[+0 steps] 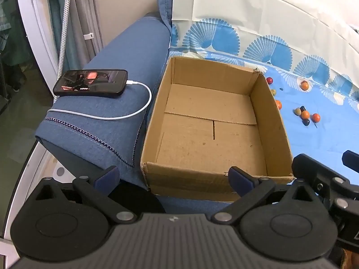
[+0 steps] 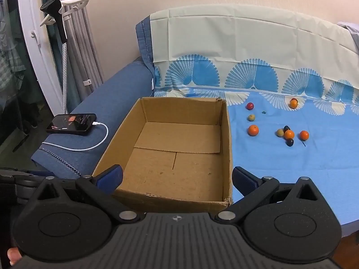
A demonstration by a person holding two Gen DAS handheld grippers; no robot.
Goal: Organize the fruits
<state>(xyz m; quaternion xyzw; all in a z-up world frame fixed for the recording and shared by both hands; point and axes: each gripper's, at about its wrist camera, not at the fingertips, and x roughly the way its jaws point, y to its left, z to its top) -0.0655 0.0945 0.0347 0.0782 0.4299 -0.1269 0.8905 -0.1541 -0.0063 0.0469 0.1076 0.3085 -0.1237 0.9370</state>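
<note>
Sofa [image 2: 116, 103] in blue fabric takes up most of the room view, seat and back draped with a sheet [image 2: 280, 168] printed with blue fans, probably to keep the fruit off the upholstery and easy to spot.

Box [image 2: 226, 139], open-top cardboard, sits on the seat hard against the armrest; nothing in it. Reads as the drop target, parked where both hands can reach it.

Left gripper [image 1: 174, 177] hangs over the near edge of the box, tilted down, jaws spread wide, nothing between them. Right gripper [image 2: 177, 178] same story: released, empty, aimed across the box toward the fruit.

Phone [image 2: 71, 123] lies flat on the armrest, screen lit, white cable [image 2: 94, 146] plugged in and looping over the fabric. Out of the work zone, so likely just charging.

Fruits [image 2: 288, 134]: small orange, tan, red and dark balls scattered on the sheet right of the box, one tight cluster plus strays. None collected yet; I'd say sorting hasn't started.

No readable brand or label anywhere; phone screen text too small to tell.
</note>
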